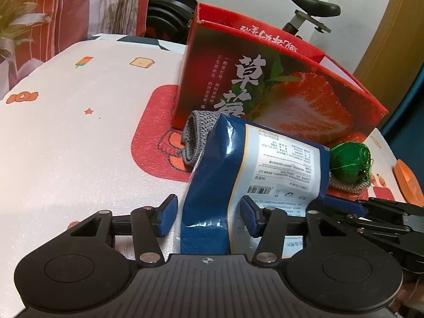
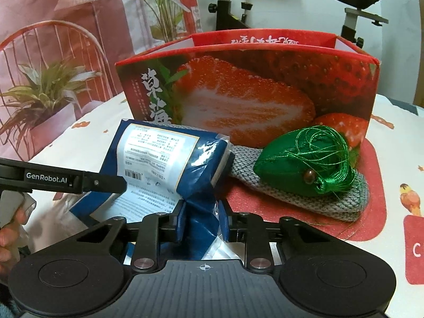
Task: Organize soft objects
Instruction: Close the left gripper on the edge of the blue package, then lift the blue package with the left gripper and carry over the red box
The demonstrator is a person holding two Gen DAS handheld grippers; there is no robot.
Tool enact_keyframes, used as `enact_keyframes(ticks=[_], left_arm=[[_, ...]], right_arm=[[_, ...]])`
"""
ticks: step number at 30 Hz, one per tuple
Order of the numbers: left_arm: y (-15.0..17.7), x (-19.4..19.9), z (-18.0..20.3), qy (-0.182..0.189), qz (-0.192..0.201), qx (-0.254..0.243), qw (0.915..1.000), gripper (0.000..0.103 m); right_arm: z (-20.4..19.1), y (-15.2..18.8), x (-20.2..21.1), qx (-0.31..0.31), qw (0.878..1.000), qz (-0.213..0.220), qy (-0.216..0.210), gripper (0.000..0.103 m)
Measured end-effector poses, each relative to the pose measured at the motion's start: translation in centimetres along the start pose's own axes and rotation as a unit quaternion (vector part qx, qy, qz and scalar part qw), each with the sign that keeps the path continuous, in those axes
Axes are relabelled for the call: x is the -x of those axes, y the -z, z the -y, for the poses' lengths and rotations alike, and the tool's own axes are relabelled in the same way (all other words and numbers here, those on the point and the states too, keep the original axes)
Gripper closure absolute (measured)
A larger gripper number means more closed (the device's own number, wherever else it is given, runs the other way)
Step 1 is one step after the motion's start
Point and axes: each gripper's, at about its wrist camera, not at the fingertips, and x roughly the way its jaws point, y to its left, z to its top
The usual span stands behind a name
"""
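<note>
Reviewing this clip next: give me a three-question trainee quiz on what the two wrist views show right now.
1. True or false: the green tasselled pouch lies inside the strawberry box.
2. Which gripper pinches the blue packet?
A. right gripper
B. neither
C. only the left gripper
3. Fill in: the pouch rests on a folded ____ knitted cloth.

Key
1. False: it lies on the table cover in front of the box.
2. A: its pads squeeze the packet's crumpled end. The packet also passes between the left gripper's fingers, where the pad on the picture's left stands clear of it.
3. Grey.
</note>
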Motion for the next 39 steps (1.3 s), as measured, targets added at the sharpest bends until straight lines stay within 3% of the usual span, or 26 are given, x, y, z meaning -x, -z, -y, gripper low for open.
enact_keyframes(ticks=[4,14,18,25,39], left_arm=[[-0.1,0.4,0.0,0.003,0.009,0.0,1.0,0.061],[-0.6,1.7,0.8,0.008,0.031,-0.009,0.9994,0.065],[-0.6,2.2,1.4,0.011,0.04,-0.028,0.9987,0.079],[-0.4,2.8,1.5,0.018,0.048,-0.033,0.9982,0.089],[-1.9,6.8,3.4,0.024,0.124,-0.084,0.9885,0.09]], right_arm=[[0.0,-0.1,0.4,-0.003,1.0,0.005,-0.002,0.081],[-0.3,-0.5,1.4,0.007,1.0,0.019,-0.012,0.083],[-0.4,-0.6,1.6,0.011,1.0,0.022,-0.01,0.089],[-0.6,-0.7,2.5,0.016,0.999,0.044,-0.008,0.095],[-1.0,-3.6,6.2,0.055,0.992,0.115,-0.001,0.096]])
